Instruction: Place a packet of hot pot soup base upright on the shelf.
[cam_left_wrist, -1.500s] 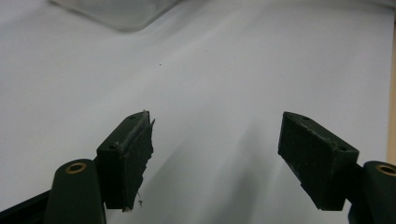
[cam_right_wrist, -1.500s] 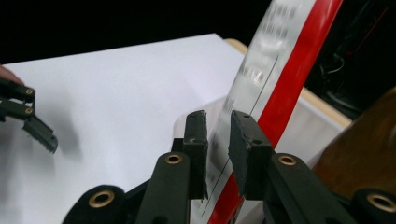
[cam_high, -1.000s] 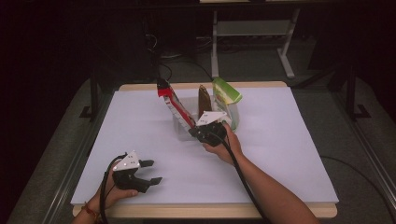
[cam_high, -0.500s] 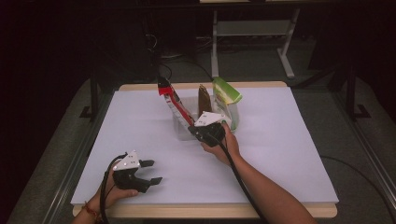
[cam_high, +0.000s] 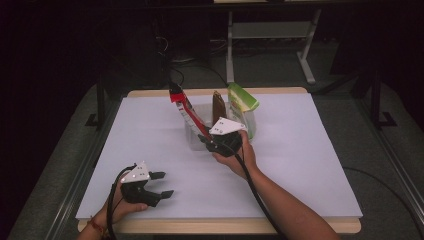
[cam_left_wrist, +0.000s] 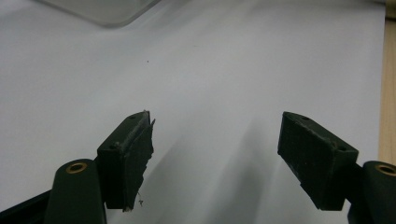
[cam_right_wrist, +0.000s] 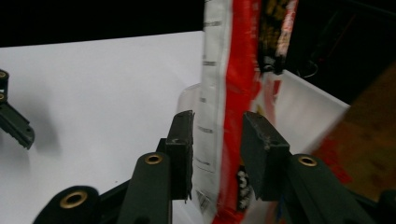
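Red-and-white flat snack packet (cam_high: 189, 113), printed text along the white edge, red band beside it (cam_right_wrist: 233, 93). Standing on its lower end inside the clear plastic bin (cam_high: 192, 137), leaning up and away toward the bin's far-left side, top end dark and well above the rim. Uncrumpled, sealed as far as visible. In the same bin: brown packet (cam_high: 218, 105) upright just beside, green-white packet (cam_high: 242, 100) tilted at the other side.

No word, brand or number can be made out. The red and white packet (cam_right_wrist: 224, 93) carries small dark print on its white strip and yellow marks on a dark panel near its top — all too blurred to read. The green packet (cam_high: 242, 97) shows no legible lettering either.
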